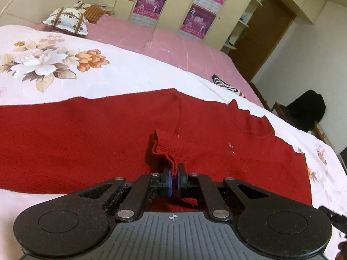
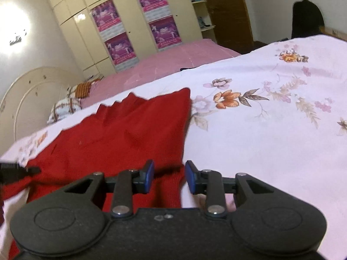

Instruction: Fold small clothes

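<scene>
A red knitted sweater [image 1: 86,134] lies spread flat across the floral bedspread [image 1: 112,80]. My left gripper [image 1: 174,173] is shut on a ribbed edge of it [image 1: 162,147], which stands up in a small fold between the blue pads. In the right wrist view the sweater [image 2: 121,134] reaches to a corner at the upper middle. My right gripper [image 2: 169,175] hovers over the sweater's near right edge with its jaws apart; red cloth lies below the gap and the pads do not press on it. A black tip of the left gripper [image 2: 19,171] shows at the left edge.
A pink sheet [image 1: 173,43] covers the far half of the bed, with patterned pillows [image 1: 67,20] at its head. A striped cloth [image 1: 225,84] lies near the bed's far side. Behind stand a cream wardrobe with purple posters [image 1: 151,0], a brown door [image 1: 266,32] and a dark chair [image 1: 308,108].
</scene>
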Demonstrator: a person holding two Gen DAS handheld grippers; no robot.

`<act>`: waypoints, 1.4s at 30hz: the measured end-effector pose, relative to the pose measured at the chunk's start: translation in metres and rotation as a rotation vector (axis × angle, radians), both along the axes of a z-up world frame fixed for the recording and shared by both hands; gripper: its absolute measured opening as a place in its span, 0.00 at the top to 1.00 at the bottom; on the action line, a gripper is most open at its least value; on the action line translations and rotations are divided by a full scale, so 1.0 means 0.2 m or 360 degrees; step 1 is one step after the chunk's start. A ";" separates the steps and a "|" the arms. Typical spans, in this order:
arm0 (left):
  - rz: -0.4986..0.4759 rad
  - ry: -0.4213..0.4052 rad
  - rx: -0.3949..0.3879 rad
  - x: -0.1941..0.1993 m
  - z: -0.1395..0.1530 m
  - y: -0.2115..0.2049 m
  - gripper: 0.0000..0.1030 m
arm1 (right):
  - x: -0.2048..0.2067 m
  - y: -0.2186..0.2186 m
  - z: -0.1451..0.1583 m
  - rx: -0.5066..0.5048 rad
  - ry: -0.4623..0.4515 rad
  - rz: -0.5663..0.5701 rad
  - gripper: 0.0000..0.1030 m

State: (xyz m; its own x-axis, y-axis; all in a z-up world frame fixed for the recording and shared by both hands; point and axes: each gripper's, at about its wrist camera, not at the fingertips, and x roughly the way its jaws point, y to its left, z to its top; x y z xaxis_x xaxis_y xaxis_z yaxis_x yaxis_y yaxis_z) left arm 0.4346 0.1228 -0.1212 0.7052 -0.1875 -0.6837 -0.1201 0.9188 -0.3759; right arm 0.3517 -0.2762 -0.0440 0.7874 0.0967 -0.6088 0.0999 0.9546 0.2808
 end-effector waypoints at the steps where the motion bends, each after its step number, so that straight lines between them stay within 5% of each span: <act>1: -0.0003 0.0005 0.0004 0.00 0.00 0.00 0.96 | 0.03 -0.02 0.00 0.0033 0.0003 -0.0009 0.68; 6: -0.0018 0.0024 -0.0006 0.00 -0.04 -0.02 0.95 | 0.20 -0.13 -0.07 0.0255 0.0105 -0.0049 0.60; 7: -0.0019 0.0020 -0.0009 0.00 -0.05 -0.02 0.95 | 0.24 -0.16 -0.10 0.0342 0.0154 -0.0014 0.67; 8: -0.0018 0.0003 -0.0008 -0.01 -0.04 -0.03 0.95 | 0.26 -0.16 -0.12 0.0377 0.0165 0.0047 0.89; 11: -0.0022 -0.0064 -0.0008 -0.04 -0.02 -0.04 0.95 | 0.25 -0.11 -0.09 0.0145 0.0149 0.0095 0.90; 16: 0.0017 -0.0028 0.0032 -0.05 -0.07 -0.05 0.95 | 0.25 -0.10 -0.11 0.0087 0.0173 0.0092 0.88; 20: -0.0045 -0.0019 0.0048 -0.04 -0.07 -0.05 0.95 | 0.21 -0.10 -0.03 0.0000 0.0115 0.0054 0.75; 24: -0.0046 -0.0019 0.0042 -0.04 -0.08 -0.04 0.95 | 0.13 -0.02 0.04 -0.0059 -0.0005 0.0208 0.82; 27: -0.0054 -0.0014 0.0055 -0.04 -0.07 -0.04 0.95 | 0.16 0.07 -0.08 -0.0273 0.0181 0.0336 0.99; 29: -0.0061 -0.0011 0.0056 -0.05 -0.05 -0.03 0.95 | 0.14 0.05 -0.07 -0.0278 0.0150 0.0340 0.99; 32: -0.0006 -0.0097 0.0191 -0.11 0.04 0.00 0.95 | 0.09 0.03 0.03 -0.0312 -0.0022 0.0337 0.76; 36: -0.0110 -0.0213 0.0225 -0.05 0.11 -0.09 0.95 | 0.17 -0.04 0.09 -0.0343 -0.0112 0.0258 0.83; 42: -0.0183 -0.0114 0.0270 0.07 -0.03 -0.22 0.95 | 0.39 -0.06 0.01 -0.0343 -0.0109 0.0250 0.84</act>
State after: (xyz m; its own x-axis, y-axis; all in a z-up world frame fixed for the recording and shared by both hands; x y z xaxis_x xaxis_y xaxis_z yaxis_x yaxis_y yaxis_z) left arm 0.4479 0.0791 -0.1274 0.7336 -0.1558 -0.6615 0.0104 0.9758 -0.2183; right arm 0.4300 -0.2879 -0.0420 0.8131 0.0946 -0.5744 -0.0661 0.9953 0.0704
